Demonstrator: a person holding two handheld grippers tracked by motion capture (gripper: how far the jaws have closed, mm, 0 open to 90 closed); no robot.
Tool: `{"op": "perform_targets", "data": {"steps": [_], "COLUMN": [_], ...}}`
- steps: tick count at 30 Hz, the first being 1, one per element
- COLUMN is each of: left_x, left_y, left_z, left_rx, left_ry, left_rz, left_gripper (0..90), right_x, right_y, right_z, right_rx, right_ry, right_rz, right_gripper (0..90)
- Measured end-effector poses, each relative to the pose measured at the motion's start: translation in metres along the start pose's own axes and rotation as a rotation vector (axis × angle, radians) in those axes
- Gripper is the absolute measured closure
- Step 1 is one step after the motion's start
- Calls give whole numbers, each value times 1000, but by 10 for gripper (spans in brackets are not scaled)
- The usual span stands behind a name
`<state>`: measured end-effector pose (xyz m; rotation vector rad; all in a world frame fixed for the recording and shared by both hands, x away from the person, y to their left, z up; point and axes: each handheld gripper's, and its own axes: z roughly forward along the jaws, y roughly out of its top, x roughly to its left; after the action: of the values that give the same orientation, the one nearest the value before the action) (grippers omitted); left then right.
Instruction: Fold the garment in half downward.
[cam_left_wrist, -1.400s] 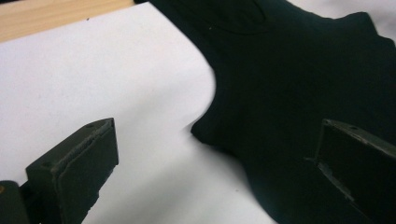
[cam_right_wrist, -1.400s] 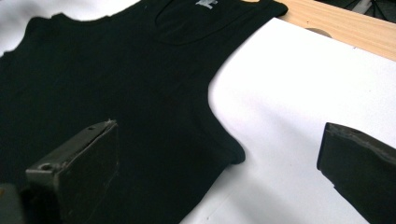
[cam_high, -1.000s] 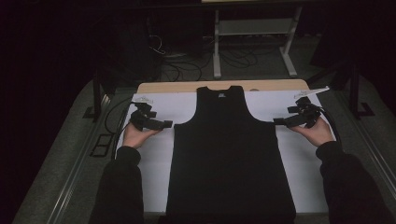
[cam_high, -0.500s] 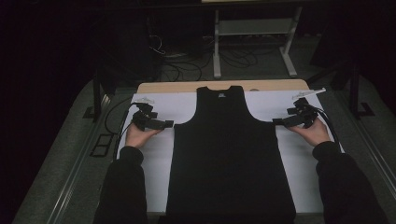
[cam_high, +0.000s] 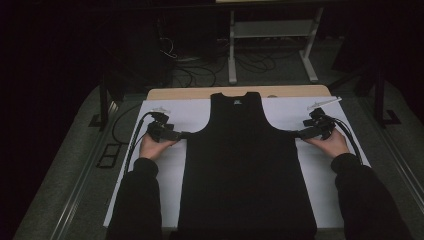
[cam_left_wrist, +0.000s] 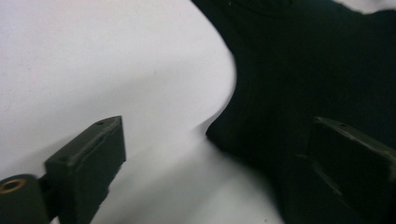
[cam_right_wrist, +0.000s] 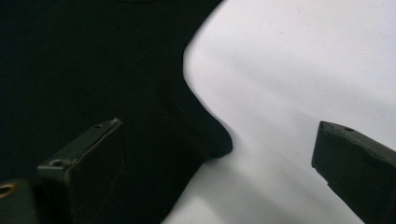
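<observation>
A black tank top (cam_high: 245, 170) lies flat, neck away from me, on a white sheet (cam_high: 320, 170). My left gripper (cam_high: 186, 135) rests at its left armhole corner. In the left gripper view the jaws (cam_left_wrist: 215, 123) stand open and have just been closing a little, with the corner of the tank top (cam_left_wrist: 303, 70) between them, untouched. My right gripper (cam_high: 296, 134) sits at the right armhole corner. In the right gripper view it (cam_right_wrist: 219, 125) is open, and the corner of the tank top (cam_right_wrist: 93, 60) lies between the jaws without contact.
The white sheet (cam_left_wrist: 93, 56) covers a wooden table whose far edge (cam_high: 200, 93) shows. Behind it stand a white metal frame (cam_high: 270, 30) and loose cables (cam_high: 200, 70) on the floor. Dark posts stand at the left (cam_high: 103, 102) and right (cam_high: 380, 95).
</observation>
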<state>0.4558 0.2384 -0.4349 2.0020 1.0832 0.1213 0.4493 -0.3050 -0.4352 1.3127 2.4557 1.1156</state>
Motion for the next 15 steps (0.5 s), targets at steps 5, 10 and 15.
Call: {"op": "perform_targets", "data": {"steps": [5,10,15], "left_x": [0,-3,-6], "left_y": [0,-3,-3], "left_z": [4,10,13], "left_rx": [-9,34,40], "left_ry": [-1,26,11], "left_rz": [-18,2,14], "left_gripper": [137,219,333], "right_x": [2,5,5], "right_y": [0,0,0], "right_z": [2,5,7], "right_rx": [-1,1,8], "right_ry": [-1,-10,-32], "right_rz": [-4,-12,-5], "right_gripper": [99,161,274]}}
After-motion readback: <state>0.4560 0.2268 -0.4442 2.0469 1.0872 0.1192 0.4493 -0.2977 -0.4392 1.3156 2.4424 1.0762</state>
